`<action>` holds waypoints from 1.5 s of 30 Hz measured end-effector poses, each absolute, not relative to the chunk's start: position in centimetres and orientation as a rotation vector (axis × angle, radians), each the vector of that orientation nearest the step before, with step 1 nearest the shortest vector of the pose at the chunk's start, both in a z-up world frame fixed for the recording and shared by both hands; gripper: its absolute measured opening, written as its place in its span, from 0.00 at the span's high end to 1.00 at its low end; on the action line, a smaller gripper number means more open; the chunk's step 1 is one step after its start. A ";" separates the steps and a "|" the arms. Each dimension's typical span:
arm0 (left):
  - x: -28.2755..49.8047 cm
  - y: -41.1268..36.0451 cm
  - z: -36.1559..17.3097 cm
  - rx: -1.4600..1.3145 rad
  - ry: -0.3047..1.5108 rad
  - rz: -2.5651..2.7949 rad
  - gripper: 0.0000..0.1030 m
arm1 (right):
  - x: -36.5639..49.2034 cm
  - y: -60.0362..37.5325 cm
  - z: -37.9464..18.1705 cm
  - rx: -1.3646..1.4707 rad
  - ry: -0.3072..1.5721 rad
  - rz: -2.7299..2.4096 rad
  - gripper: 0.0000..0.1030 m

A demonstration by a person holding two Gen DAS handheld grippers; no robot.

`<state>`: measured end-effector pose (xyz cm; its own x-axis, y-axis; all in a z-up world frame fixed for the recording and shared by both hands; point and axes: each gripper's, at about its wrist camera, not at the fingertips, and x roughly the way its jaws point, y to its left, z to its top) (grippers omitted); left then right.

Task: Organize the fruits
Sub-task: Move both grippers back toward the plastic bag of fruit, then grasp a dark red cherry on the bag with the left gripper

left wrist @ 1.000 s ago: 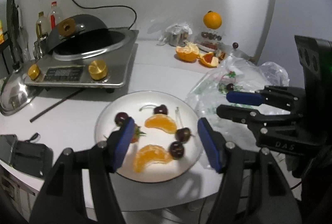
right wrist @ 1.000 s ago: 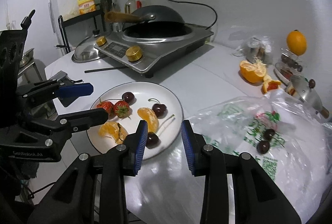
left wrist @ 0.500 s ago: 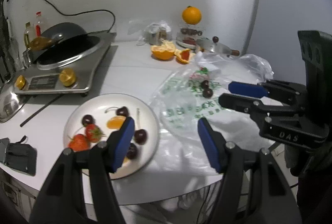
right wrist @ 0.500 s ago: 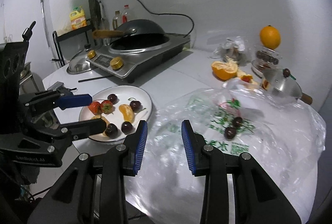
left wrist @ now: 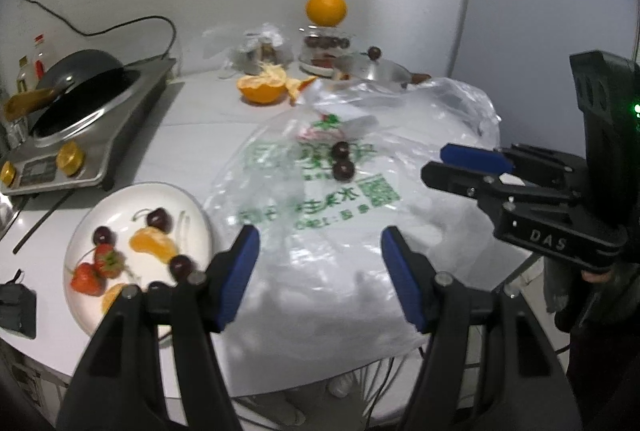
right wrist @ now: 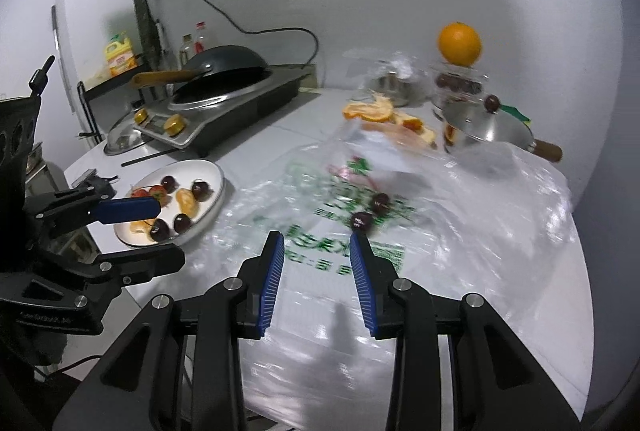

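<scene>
Where cherries (left wrist: 343,160) lie, clear bag (left wrist: 420,135)

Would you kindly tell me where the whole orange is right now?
The whole orange sits atop a clear container of dark fruit at the table's back by the wall, right of the peeled orange.

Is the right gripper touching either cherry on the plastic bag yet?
Apart. In the left wrist view the right gripper hangs off to the side of both cherries, with bare plastic bag between; nothing sits between its blue pads.
</scene>
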<state>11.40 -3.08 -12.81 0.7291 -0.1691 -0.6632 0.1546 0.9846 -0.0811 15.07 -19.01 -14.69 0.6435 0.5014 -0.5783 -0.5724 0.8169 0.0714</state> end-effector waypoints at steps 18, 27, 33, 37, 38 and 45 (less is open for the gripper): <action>16.8 -8.4 -14.4 0.020 0.798 -0.219 0.37 | 18.8 -24.8 -16.5 -0.064 0.660 0.559 0.63; 20.4 -9.1 -15.8 0.047 0.820 -0.195 0.37 | 21.4 -25.5 -17.5 -0.042 0.676 0.573 0.54; 23.1 -9.2 -17.0 0.071 0.829 -0.189 0.37 | 23.2 -25.3 -18.0 -0.030 0.678 0.596 0.54; 25.0 -9.4 -18.0 0.088 0.847 -0.193 0.37 | 24.1 -24.9 -18.2 -0.032 0.676 0.618 0.54; 25.3 -9.5 -18.3 0.095 0.847 -0.193 0.37 | 24.2 -24.9 -18.3 -0.033 0.677 0.622 0.54; 27.2 -10.0 -19.8 0.102 0.863 -0.204 0.45 | 24.7 -24.6 -18.9 -0.049 0.683 0.648 0.56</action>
